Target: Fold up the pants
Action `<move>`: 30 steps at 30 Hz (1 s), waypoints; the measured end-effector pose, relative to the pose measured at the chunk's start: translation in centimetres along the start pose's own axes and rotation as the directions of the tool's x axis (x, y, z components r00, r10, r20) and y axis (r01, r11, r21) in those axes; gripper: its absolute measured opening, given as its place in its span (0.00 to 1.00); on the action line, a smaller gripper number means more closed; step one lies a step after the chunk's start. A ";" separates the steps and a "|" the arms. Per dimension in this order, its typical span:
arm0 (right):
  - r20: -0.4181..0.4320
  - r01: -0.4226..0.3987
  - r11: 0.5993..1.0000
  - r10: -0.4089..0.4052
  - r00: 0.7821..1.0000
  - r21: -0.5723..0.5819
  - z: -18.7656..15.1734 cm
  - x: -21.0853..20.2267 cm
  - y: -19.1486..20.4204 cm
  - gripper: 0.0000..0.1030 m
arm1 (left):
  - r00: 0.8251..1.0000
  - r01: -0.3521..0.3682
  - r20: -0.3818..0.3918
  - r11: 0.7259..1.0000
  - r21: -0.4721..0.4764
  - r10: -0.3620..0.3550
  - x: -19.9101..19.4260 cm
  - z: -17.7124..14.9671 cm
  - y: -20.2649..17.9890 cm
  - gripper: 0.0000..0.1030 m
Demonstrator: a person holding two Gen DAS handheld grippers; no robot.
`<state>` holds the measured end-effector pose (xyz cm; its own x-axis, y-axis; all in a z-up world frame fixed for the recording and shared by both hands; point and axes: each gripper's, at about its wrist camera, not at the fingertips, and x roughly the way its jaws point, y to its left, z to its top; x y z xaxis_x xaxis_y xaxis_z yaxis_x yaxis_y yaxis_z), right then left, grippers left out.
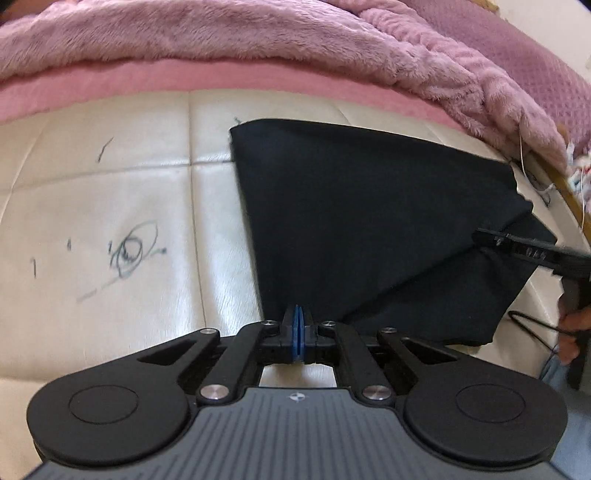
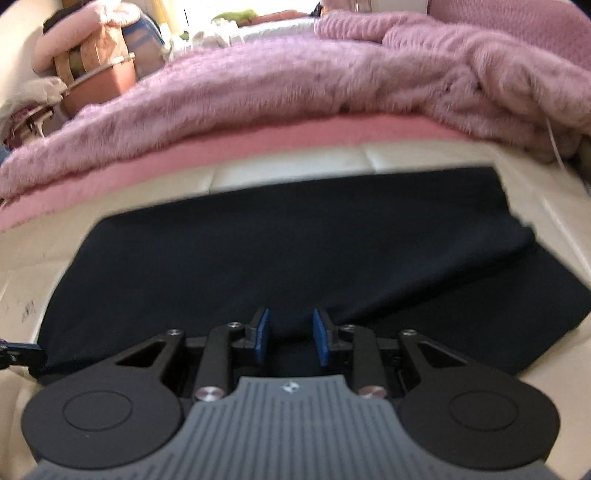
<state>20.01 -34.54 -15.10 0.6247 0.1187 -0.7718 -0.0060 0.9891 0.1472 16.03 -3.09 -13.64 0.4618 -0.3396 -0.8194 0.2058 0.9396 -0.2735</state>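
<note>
The pants [image 1: 369, 229] lay as a dark, folded panel on the cream quilted surface [image 1: 110, 206], filling the centre and the 3 o'clock side of the left wrist view. In the right wrist view the pants [image 2: 295, 258] spread across the middle, their upper layer ending in a slanted edge toward 3 o'clock with a lower layer showing beneath it.

The left hand-held gripper [image 1: 297, 325] was closed, its blue pads pressed together at the near edge of the cloth at 6 o'clock; whether fabric was pinched between them could not be told. The right hand-held gripper [image 2: 291, 334] stood open over the near edge of the pants, its blue pads [image 2: 263, 334] apart with dark cloth visible between them. From the left wrist view, the right hand-held gripper [image 1: 517, 247] reached in from 3 o'clock onto a fold in the cloth.

Pen scribbles [image 1: 131, 251] marked the cream surface at 9 o'clock. A fluffy pink blanket [image 1: 258, 33] was piled beyond the pants at 12 o'clock, with a smoother pink layer [image 1: 184, 79] under it.
</note>
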 end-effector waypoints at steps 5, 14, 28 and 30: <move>-0.004 0.010 1.000 -0.011 1.000 -0.023 -0.3 0.3 0.3 0.21 | 1.000 0.020 -0.014 1.000 -0.021 -0.020 -0.7 -0.7 0.5 0.05; -0.052 0.030 0.999 -0.031 0.998 -0.021 0.8 -1.5 1.3 0.25 | 0.992 0.093 0.096 0.988 -0.126 -0.081 -4.1 -0.5 2.5 0.37; -0.105 -0.044 0.984 0.026 0.994 -0.174 1.1 -1.6 8.0 0.37 | 0.956 0.293 0.171 0.836 -0.463 -0.240 0.1 1.1 8.1 0.51; -0.107 -0.050 0.983 0.032 0.994 -0.177 1.1 -1.2 8.2 0.37 | 0.948 0.318 0.175 0.811 -0.492 -0.265 0.9 1.1 8.8 0.51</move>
<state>20.11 -26.66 -12.29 0.5369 0.1586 -0.8286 -0.1754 0.9817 0.0743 19.27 4.83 -16.23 0.5346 -0.5785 -0.6161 -0.1106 0.6748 -0.7296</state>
